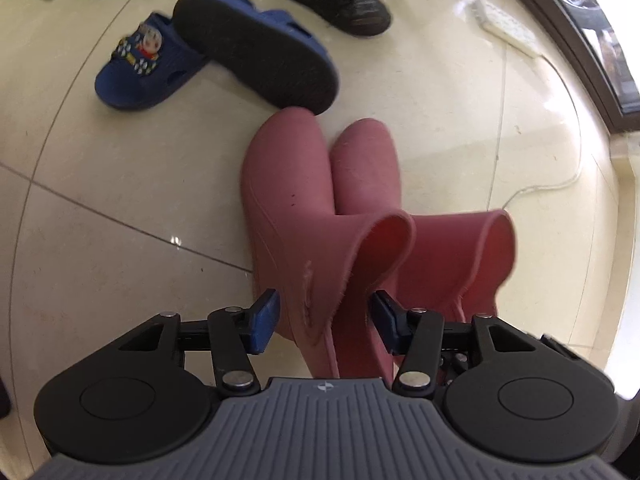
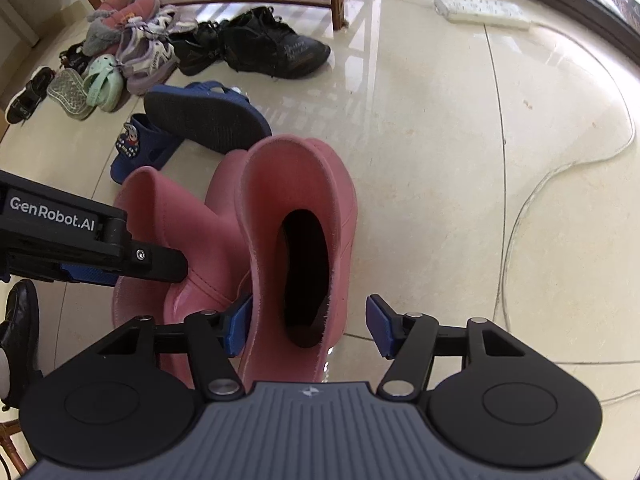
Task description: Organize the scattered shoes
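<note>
Glossy tile floor [image 2: 440,160]: both grippers, left gripper [image 1: 324,320] and right gripper [image 2: 310,326], straddle pink boots [image 2: 296,216] half-open, ungripped, so soft cuffs could buckle and slip.

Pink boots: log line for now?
left claw astride left boot, grip unclear | right claw open astride right boot | boots upright

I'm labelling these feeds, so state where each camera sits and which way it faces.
Left wrist: on the left hand-held gripper, facing steeply down at the left pink boot between its blue pads.
Right wrist: on the right hand-held gripper, facing down into the right pink boot; the left gripper's side shows.
Shared: both boots, blue sandals, power strip.
</note>
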`<state>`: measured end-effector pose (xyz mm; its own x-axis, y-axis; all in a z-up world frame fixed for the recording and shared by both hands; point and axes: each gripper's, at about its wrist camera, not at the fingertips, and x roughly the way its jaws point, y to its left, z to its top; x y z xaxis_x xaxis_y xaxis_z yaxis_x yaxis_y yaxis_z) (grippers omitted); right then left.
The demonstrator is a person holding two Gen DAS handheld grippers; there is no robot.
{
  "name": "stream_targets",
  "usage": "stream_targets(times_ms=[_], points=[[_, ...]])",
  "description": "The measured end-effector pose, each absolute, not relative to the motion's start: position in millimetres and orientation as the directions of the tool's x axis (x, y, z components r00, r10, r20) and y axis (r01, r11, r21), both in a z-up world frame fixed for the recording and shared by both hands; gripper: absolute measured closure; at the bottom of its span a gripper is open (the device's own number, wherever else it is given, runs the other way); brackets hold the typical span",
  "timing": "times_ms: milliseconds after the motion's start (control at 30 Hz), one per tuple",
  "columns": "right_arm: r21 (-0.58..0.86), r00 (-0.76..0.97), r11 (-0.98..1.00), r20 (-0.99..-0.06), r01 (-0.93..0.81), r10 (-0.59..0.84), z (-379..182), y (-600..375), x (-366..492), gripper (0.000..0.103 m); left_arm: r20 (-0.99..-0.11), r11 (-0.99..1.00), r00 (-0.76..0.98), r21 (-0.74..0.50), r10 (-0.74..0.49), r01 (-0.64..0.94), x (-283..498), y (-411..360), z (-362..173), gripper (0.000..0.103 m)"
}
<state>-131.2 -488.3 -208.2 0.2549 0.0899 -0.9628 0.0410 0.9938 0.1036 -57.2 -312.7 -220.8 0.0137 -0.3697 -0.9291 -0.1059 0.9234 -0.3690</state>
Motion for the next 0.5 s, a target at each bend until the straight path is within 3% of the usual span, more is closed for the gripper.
stream_targets(times_ms=[200, 500], points=[[0.083, 0.241, 0.995, -0.968, 0.046, 0.070, -226.5, -479.7, -121.4, 0.055, -0.921, 0.918, -0.009, -0.388, -0.391, -0.084, -46.9, -324.3, -230.0, 0.047], [0.124, 0.254, 0.989, -0.962, 0.078, 0.100, -236.0, -481.5, -121.7, 0.056, -0.922, 0.918, -0.021, -0.383, -0.387, -0.103, -46.2, -331.0, -225.7, 0.044]])
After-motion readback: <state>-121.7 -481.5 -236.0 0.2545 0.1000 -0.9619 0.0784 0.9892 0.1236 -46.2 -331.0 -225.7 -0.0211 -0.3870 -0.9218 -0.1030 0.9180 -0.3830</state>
